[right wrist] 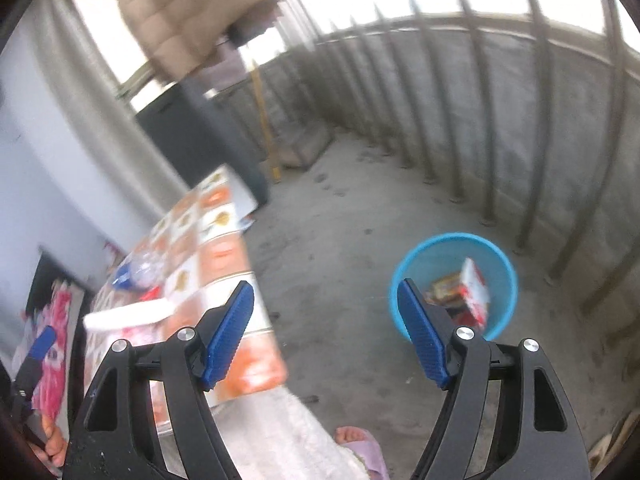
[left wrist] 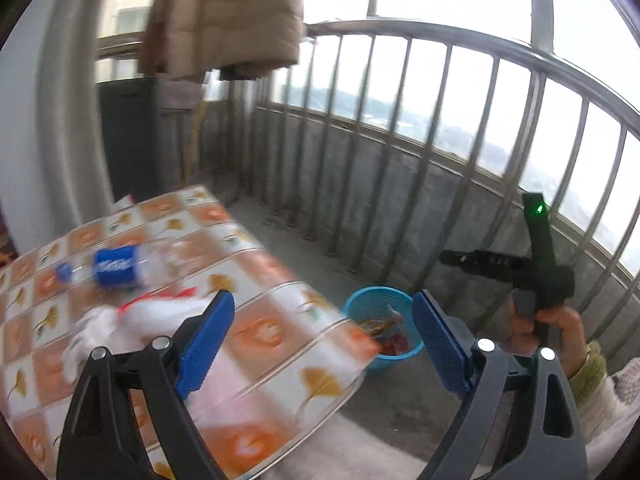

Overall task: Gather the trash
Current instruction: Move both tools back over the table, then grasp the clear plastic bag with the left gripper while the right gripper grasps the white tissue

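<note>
While unheld, trash [right wrist: 468, 292] beyond right claw [right wrist: 326, 336].

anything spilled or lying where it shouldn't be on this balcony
Nothing has spilled. A clear bottle with a blue label lies on its side on the table, beside a white bag, uncollected; the blue bin stands upright on the floor, holding wrappers.

Bare concrete floor [right wrist: 340, 240] lies open between the table [right wrist: 236, 264] and the blue bin [right wrist: 496, 264], whose mouth is uncovered. Metal railing bars [left wrist: 460, 152] wall off the far side, and a hanging jacket [left wrist: 224, 16] crowds the space overhead.
</note>
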{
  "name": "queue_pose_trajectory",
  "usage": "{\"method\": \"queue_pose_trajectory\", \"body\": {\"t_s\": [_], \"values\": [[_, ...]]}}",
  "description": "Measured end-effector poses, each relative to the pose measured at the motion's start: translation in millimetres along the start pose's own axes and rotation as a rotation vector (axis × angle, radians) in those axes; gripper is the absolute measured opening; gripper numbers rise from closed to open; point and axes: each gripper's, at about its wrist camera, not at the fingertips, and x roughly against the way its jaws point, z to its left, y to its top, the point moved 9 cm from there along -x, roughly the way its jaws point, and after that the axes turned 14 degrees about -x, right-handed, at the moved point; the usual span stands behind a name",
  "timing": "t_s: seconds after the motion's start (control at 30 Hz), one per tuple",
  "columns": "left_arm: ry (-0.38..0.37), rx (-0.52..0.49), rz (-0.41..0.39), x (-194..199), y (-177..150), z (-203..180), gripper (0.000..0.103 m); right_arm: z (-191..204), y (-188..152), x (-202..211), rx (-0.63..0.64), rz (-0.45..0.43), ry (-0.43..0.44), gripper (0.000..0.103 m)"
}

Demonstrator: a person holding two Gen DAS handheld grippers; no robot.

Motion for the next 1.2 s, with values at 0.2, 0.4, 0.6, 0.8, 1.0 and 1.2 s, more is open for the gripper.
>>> {"method": "queue_pose_trajectory", "body": {"t_s": [0.2, 0.4, 0.6, 0.8, 1.0, 1.2], "values": [[0.045, 0.120, -0.002, 26.7, -53.8, 47.6, 0.088, 85.3, -27.8, -9.0, 0.221, 0.084, 0.125, 0.071], [0.027, 0.172, -0.004, 20.5, -85.3, 58.9, 0.088, 180.8, -75.8, -26.0, 0.463, 0.201, 0.287, 0.071], [-0.010, 0.201, 0.005, -4.8, -96.6, 58.5, 0.081, 239.4, -124.5, -49.7, 0.635, 0.315, 0.362, 0.071], [-0.027, 0.201, 0.027, -24.5, -101.7, 60.6, 0.063, 270.3, -153.9, -68.5, 0.742, 0.365, 0.354, 0.063], [-0.027, 0.216, 0.041, -32.6, -104.6, 65.5, 0.041, 277.4, -164.8, -77.5, 0.787, 0.369, 0.337, 0.044], [-0.031, 0.232, 0.042, -31.9, -108.7, 68.3, 0.023, 278.6, -162.7, -79.8, 0.771, 0.367, 0.340, 0.012]]}}
